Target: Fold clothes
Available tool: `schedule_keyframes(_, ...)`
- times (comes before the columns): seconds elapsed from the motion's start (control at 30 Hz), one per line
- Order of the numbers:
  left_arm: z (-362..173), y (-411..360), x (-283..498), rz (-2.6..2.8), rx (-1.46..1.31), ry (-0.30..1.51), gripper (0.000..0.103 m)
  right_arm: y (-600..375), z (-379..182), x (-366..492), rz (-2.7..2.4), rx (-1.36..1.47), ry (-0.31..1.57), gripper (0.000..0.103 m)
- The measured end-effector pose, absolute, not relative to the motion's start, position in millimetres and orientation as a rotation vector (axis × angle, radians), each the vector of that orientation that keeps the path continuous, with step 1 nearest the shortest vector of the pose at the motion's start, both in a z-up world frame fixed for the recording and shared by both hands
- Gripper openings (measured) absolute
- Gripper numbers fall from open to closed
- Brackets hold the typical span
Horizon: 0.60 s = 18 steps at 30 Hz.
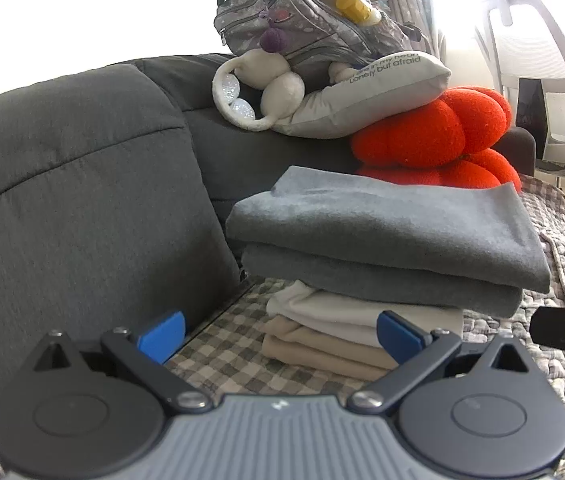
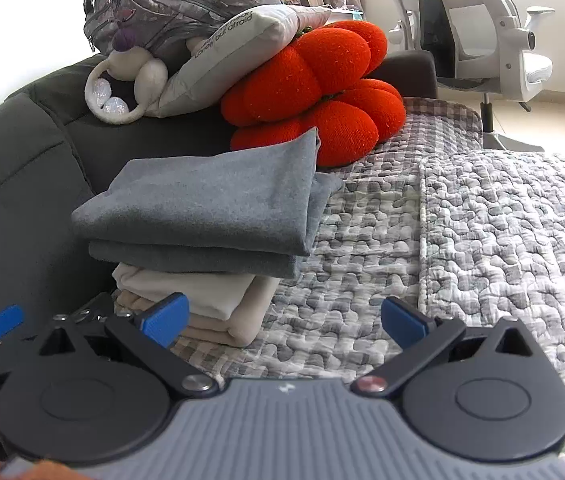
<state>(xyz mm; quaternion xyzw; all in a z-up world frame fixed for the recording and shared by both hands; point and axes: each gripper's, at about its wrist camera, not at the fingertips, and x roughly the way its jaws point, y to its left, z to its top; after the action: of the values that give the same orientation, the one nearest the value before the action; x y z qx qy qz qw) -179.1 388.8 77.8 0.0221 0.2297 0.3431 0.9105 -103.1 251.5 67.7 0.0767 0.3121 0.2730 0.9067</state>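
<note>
Landmark = folded stack [image 1: 362,280] on the sofa seat. Everything below is placed against it.

Dark grey sofa [image 1: 74,184]: back cushion rises directly left of the stack and behind it; the stack sits close against the cushion's base. Quilted grey check cover [image 2: 482,240] lies under the stack and spreads out to its right across the seat; a seam splits it into two panels. White office chair [image 2: 514,40] stands well beyond the stack, off the sofa's far end, on the floor.

Red lobed cushion [image 2: 314,92] is behind the stack on the seat, near its far edge. Grey lettered pillow [image 2: 242,48] leans on top of the red cushion; grey patterned bag [image 1: 302,20] sits above that with a yellow item [image 1: 352,6] on it. White plush toy [image 1: 258,92] hangs over the sofa back, behind the stack.

Stack itself, top to bottom: grey garment [image 1: 386,236], folded, widest layer, overhangs the rest; white garment [image 1: 346,316] under it; beige garment [image 1: 322,352] at the bottom, touching the cover. All folded flat, edges roughly aligned on the near side.

Left gripper [image 1: 280,334]: jaws spread wide, nothing between them, blue pads [image 1: 162,336] just in front of the stack's lower layers, no contact that I can confirm. Right gripper [image 2: 284,322]: jaws wide too, empty, in front of the stack's right corner, over bare cover.
</note>
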Motion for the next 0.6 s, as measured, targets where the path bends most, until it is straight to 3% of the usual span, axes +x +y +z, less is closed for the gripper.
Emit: schedule_keyframes(0.6, 74.9, 384.5, -172.9, 0.697, 0.058, 0.51, 0.102, 255.7, 67.0, -102.2, 0.575, 0.138, 0.664, 0.103)
